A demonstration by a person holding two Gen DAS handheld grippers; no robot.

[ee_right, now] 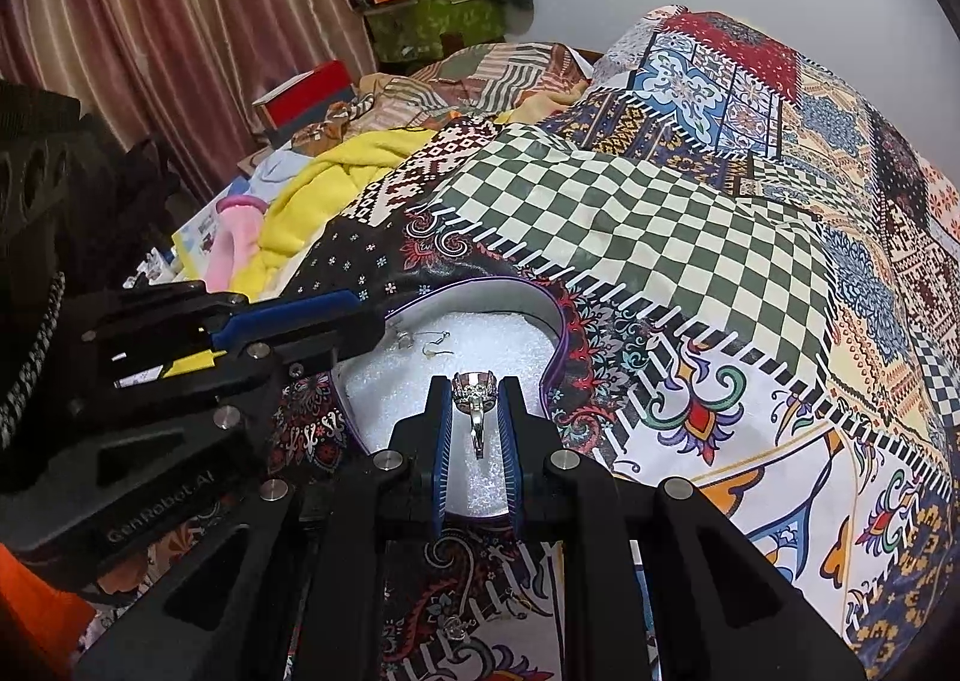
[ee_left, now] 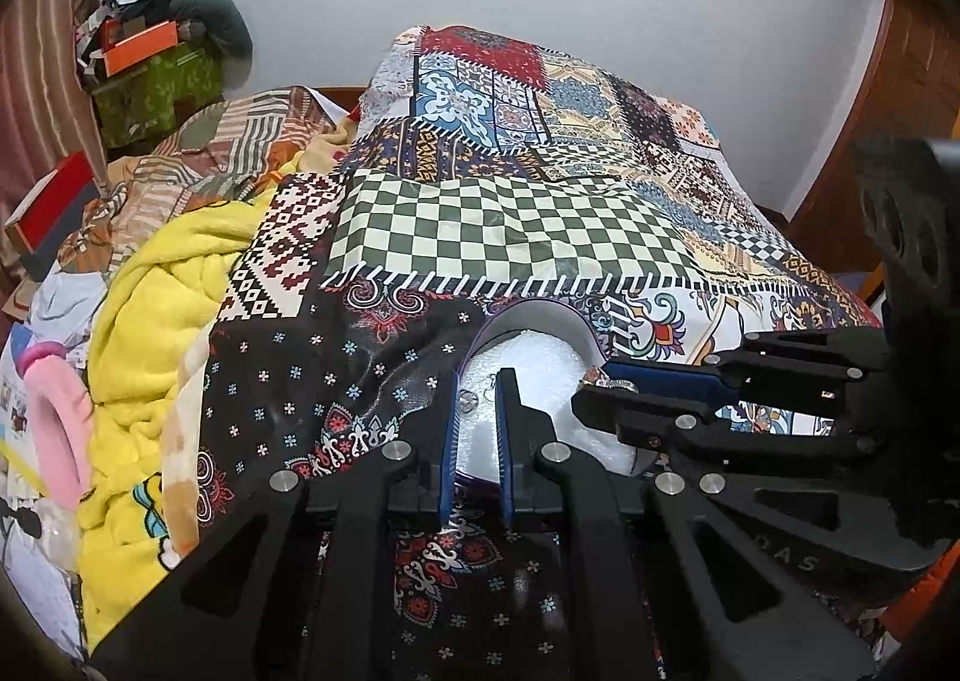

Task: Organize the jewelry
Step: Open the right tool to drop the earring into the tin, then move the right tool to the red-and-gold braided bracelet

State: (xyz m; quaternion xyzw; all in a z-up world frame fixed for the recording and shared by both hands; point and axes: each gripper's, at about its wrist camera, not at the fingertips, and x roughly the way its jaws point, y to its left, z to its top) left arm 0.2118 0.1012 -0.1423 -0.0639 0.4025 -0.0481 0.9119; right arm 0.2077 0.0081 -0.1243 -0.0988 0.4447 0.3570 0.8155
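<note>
**Silver ring hanging over the box**

Silver ring [ee_right: 476, 411] is sitting pinched in the nearly closed right gripper [ee_right: 475, 390], hovering above the white-padded box [ee_right: 555, 330] on the patchwork bedspread [ee_right: 690, 237]. Left gripper [ee_left: 478, 381] is hovering narrowly parted, empty, beside earrings [ee_right: 420, 345]. Releasing carelessly risks the ring bouncing off the foam.

Silver gem ring [ee_right: 475, 404] upright over foam-lined box [ee_right: 528, 304]
</note>
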